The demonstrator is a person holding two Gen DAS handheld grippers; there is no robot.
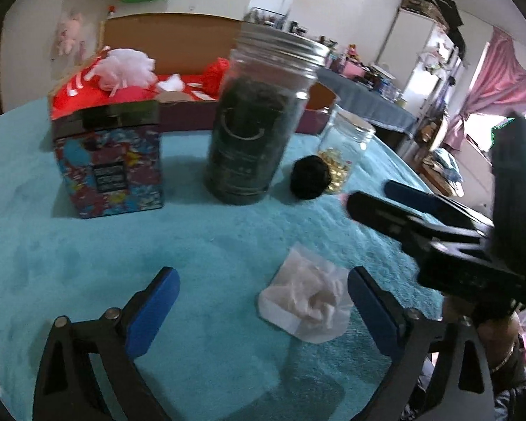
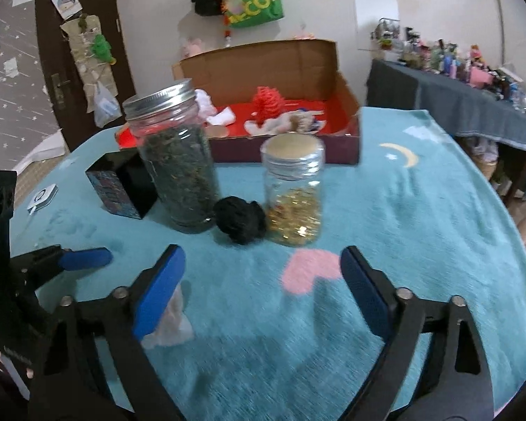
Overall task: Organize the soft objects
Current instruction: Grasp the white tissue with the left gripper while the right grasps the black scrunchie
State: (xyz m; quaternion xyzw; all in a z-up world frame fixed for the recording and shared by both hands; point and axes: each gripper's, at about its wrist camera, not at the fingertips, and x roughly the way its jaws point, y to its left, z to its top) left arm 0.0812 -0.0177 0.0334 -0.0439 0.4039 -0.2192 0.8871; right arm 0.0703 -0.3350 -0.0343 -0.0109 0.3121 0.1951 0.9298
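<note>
Left wrist view: left gripper (image 1: pixel 263 310) open, empty, jaws either side of a crumpled white cloth (image 1: pixel 307 303) on the teal blanket (image 1: pixel 210 231), pads not touching it; black pom (image 1: pixel 310 177) lay between herb jar (image 1: pixel 259 119) and bead jar (image 1: pixel 347 147); box (image 1: pixel 193 49) behind held other soft items. Right wrist view: right gripper (image 2: pixel 263 291) open, empty, facing the pom (image 2: pixel 240 220). Step judged: approach to pick-up; next, lower and close on the cloth, then carry to the box
</note>
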